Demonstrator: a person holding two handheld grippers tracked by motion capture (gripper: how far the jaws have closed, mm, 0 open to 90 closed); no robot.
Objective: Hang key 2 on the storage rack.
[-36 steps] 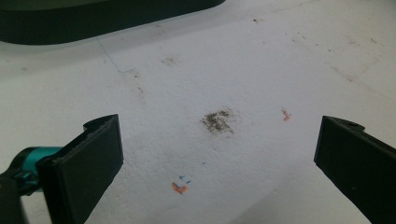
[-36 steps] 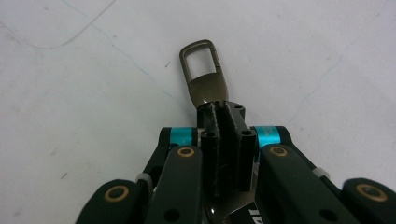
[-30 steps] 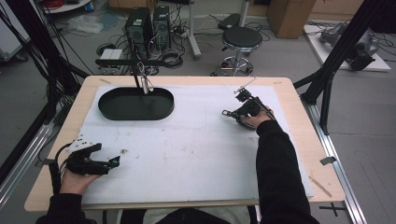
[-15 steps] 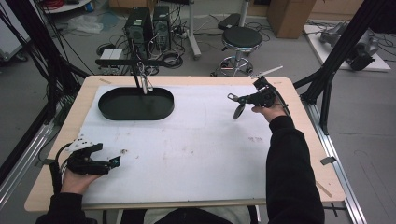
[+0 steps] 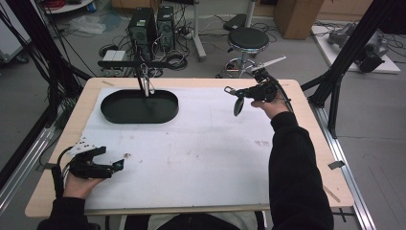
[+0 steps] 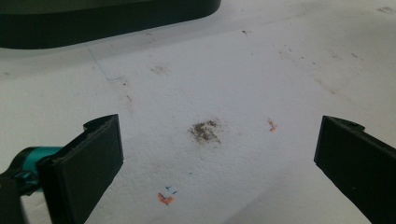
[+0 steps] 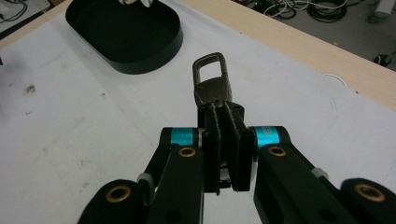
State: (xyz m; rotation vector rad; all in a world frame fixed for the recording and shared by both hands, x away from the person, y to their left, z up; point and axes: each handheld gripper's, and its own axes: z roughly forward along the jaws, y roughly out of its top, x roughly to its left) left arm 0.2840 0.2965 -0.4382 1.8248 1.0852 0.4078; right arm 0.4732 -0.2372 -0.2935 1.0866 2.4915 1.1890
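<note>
Right gripper [image 7: 223,140]: black with teal bands and brass-coloured pivots. Keyring clip [image 7: 212,84]: dark grey metal. Oval tray [image 5: 139,106]: black. Worktop [image 5: 306,110]: pale wood under a white sheet [image 5: 201,148] with grey smudges and small orange and blue marks. Left gripper [image 6: 219,154]: black, teal accent

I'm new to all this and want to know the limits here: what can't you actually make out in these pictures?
- Keychain clip, right gripper view: its rear end is hidden between the shut jaws of the right gripper.
- Black tray, left gripper view: cut off by the top edge.
- Dark disc under the right gripper, high view: too small to identify.
</note>
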